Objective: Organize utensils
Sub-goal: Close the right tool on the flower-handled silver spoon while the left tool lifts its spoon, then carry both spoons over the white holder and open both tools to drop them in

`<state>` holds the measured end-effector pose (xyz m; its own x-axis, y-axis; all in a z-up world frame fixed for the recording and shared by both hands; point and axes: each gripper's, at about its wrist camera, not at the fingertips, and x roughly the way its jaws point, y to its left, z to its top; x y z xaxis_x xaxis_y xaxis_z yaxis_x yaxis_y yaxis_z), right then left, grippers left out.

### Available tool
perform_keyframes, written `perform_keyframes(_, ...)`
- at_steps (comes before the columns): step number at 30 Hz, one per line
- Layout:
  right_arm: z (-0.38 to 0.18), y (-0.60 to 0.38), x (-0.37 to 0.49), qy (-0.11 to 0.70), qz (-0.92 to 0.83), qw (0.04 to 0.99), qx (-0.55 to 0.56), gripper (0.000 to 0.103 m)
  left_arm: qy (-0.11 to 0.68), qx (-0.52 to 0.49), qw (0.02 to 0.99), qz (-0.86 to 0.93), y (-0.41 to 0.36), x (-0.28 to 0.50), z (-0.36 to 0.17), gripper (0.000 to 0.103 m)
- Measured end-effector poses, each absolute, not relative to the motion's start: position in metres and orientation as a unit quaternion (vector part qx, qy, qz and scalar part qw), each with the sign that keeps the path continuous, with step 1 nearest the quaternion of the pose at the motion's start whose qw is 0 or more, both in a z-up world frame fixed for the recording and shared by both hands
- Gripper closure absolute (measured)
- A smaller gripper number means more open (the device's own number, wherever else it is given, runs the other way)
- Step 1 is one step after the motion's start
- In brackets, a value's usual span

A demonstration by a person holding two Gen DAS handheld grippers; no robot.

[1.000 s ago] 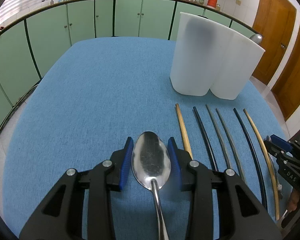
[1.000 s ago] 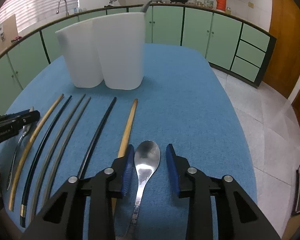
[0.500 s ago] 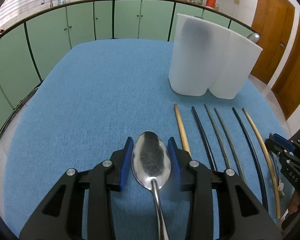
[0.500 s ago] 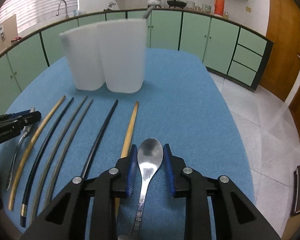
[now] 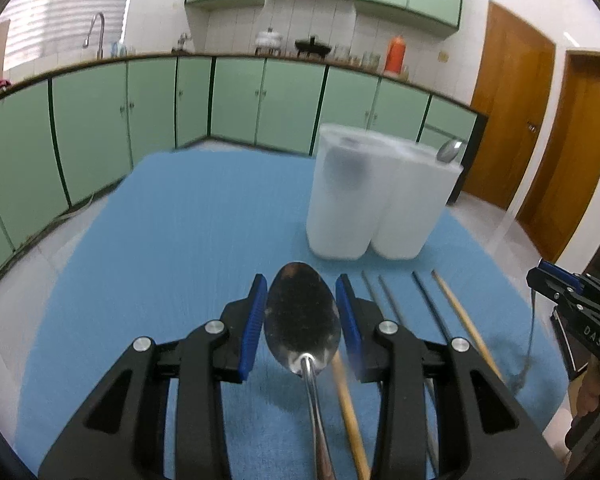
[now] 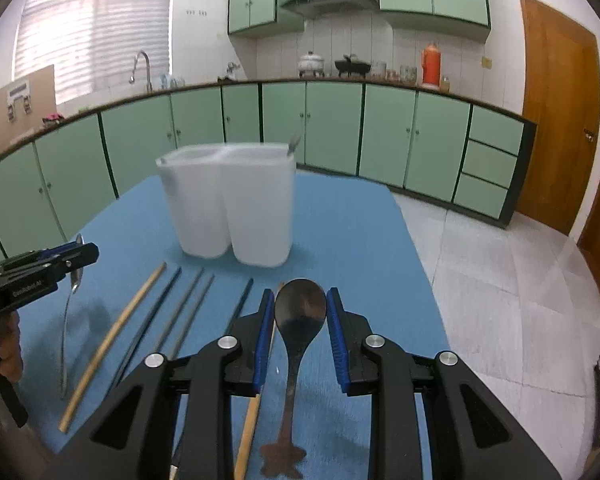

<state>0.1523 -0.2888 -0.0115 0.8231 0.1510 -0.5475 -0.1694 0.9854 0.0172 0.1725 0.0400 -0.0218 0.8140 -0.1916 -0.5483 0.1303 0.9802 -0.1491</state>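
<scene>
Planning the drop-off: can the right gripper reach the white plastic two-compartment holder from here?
Probably yes: the right gripper, shut on a steel spoon, faces the white plastic two-compartment holder across bare blue tablecloth, nothing standing between.

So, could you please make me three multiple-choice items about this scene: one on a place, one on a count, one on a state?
1. Where does the white holder stand?
A. on the blue table, beyond the chopsticks
B. on the kitchen counter
C. on the floor

2. How many chopsticks lie on the table?
A. two
B. four
C. six

3. What is the state of the left hand-held gripper?
A. wide open and empty
B. shut on a spoon
C. shut on a chopstick

Answers:
1 A: it stands on the blue surface past the stick tips.
2 C: the right wrist view shows six sticks side by side.
3 B: the spoon's bowl sits between its blue pads.
</scene>
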Motion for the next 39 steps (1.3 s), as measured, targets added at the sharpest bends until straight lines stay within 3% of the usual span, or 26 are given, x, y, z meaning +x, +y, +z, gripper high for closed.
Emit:
perform_keyframes(23, 0.036, -0.287, 0.154, 0.217, 0.107, 0.97, -0.001, 0.077, 0.184, -0.06, 0.977, -0.093, 0.045, 0.157, 0.026, 0.069)
perform_keyframes(39, 0.102, -0.271, 0.201, 0.15, 0.138, 0.979, 0.0, 0.077, 0.083, -0.06, 0.989, -0.107, 0.027, 0.198, 0.113, 0.069)
